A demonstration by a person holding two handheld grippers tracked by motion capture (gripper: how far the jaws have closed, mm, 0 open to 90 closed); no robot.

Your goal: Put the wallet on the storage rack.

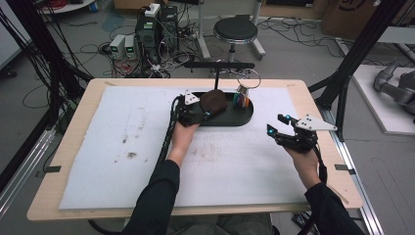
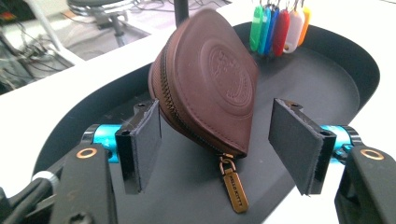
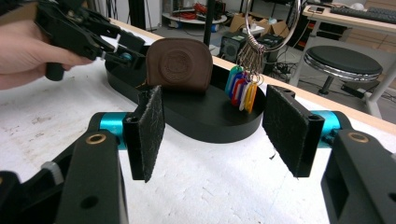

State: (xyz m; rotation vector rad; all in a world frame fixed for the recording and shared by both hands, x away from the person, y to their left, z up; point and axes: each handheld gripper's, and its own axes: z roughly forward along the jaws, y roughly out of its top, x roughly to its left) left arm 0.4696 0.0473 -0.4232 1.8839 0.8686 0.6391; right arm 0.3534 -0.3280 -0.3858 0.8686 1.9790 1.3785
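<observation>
Left gripper [image 2: 215, 144] gapes wide around brown pouch [image 2: 208, 79] standing in black tray [image 2: 327, 65]; I read its zip pull only close up. Right gripper [image 3: 215, 130] open, right of tray, key tags [image 3: 240, 91] partly behind the rim.

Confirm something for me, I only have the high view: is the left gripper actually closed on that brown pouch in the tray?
Observer: No. In the left gripper view the left gripper is open, its pads on either side of the brown pouch, with a gap on each side.
Operator: Pouch lying flat?
Observer: It stands on edge in the black tray, zipper pull hanging toward the camera.
Operator: What's the coloured stuff right of it?
Observer: Plastic key tags hanging from a big metal ring.
Operator: Right gripper holding anything?
Observer: No. The right gripper is open, over the white mat, short of the tray.
</observation>
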